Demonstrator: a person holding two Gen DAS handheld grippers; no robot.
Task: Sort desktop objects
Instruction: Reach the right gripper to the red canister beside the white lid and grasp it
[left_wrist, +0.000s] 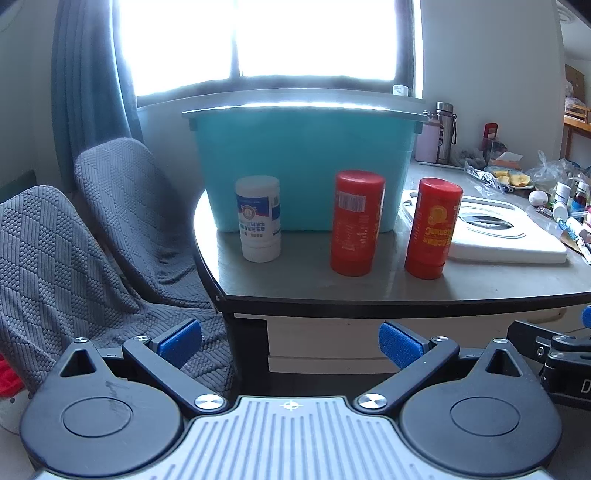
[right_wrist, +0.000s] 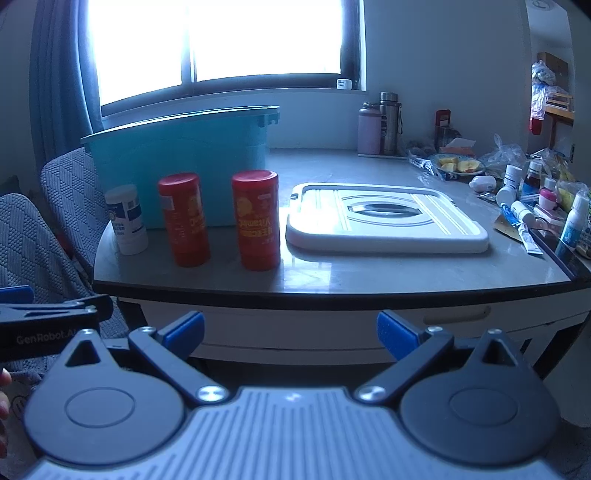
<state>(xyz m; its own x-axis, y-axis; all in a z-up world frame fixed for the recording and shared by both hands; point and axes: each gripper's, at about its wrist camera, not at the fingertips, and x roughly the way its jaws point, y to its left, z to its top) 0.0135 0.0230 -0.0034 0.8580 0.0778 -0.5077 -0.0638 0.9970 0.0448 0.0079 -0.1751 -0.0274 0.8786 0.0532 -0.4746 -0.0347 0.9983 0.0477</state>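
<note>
Both grippers empty and back off the table edge: our left gripper (left_wrist: 290, 343) has its blue pads spread wide with nothing between them, our right gripper (right_wrist: 290, 334) the same, jaws fully apart. Ahead of us on the table (right_wrist: 369, 273), near the front left corner, three upright containers in a row: white bottle (left_wrist: 258, 218) furthest left, then a red canister (left_wrist: 356, 222), then a second red canister (left_wrist: 433, 228) closest to the flat white lid (right_wrist: 386, 218). All three standing apart from each other, none touching. Teal bin (left_wrist: 303, 162) sits right behind them, open-topped as far as we can tell, likely the sorting target. Lid lies flat to the right of the row, just beside the second red canister. Far right of the table is clutter, small bottles and tubes (right_wrist: 532, 206) plus a fruit plate (right_wrist: 458, 165), well apart from the row. Handling guess: containers look like rigid plastic, smooth glossy labels so probably a bit slippery, likely light; tall and narrow so easy to tip if nudged at the top. We'd take each around the mid-body, pads on opposite sides of the cylinder, below the cap. No grasp begun yet; sorting looks to be at its start.
</note>
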